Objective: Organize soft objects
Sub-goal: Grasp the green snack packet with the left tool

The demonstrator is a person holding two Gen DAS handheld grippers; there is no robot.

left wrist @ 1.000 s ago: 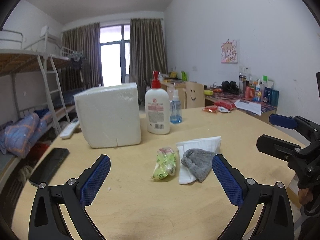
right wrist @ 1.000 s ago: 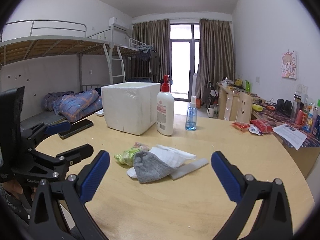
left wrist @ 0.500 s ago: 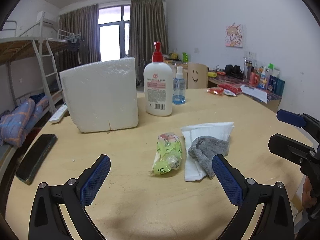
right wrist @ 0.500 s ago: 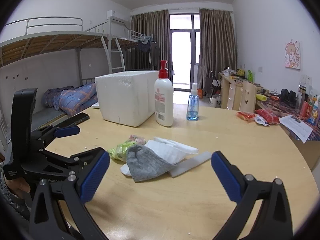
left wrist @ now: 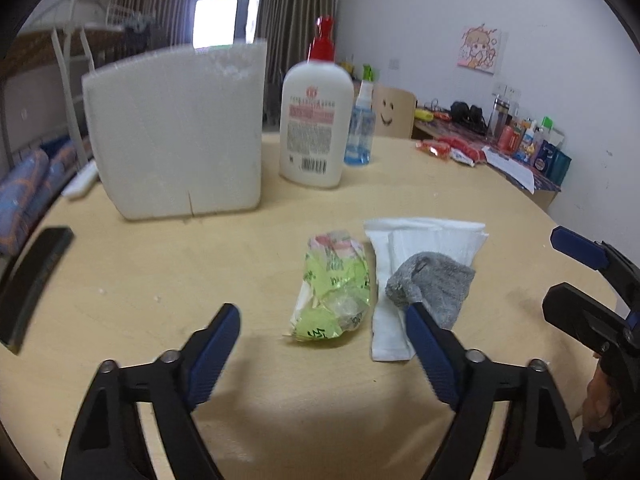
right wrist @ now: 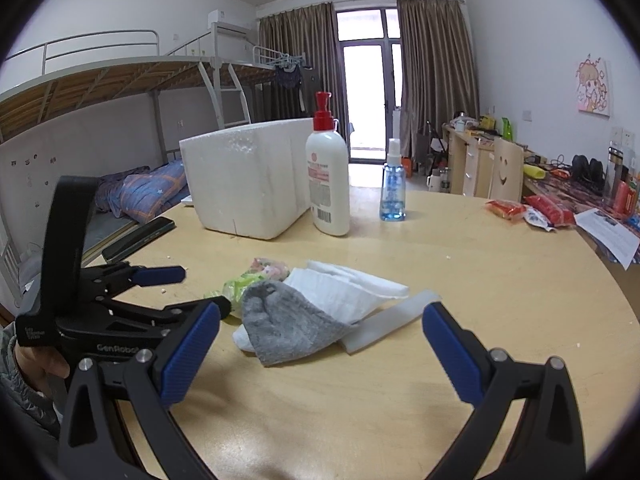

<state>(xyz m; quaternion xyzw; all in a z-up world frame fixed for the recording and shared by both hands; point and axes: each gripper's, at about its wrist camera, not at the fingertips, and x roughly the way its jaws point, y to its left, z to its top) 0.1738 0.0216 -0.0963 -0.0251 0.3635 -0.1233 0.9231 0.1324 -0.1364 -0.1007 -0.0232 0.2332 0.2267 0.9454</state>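
Observation:
A crumpled green plastic packet (left wrist: 334, 290) lies on the round wooden table (left wrist: 160, 280), with a grey sock (left wrist: 434, 286) on a folded white cloth (left wrist: 424, 236) to its right. My left gripper (left wrist: 322, 342) is open, just short of the packet, its right finger touching the sock's near edge. In the right wrist view the sock (right wrist: 284, 322), cloth (right wrist: 340, 288) and packet (right wrist: 236, 286) lie ahead. My right gripper (right wrist: 320, 344) is open and empty, just short of the sock. The left gripper (right wrist: 160, 288) shows at left there.
A white foam box (left wrist: 176, 128), a white pump bottle (left wrist: 316, 120) and a blue spray bottle (left wrist: 360, 136) stand behind the soft things. A white plastic strip (right wrist: 390, 324) lies beside the cloth. A dark flat item (left wrist: 28, 280) lies at the left edge. Snack packets (right wrist: 528, 208) lie far right.
My left gripper has moved forward and down toward the green packet and its fingers have narrowed. My right gripper has moved closer to the sock.

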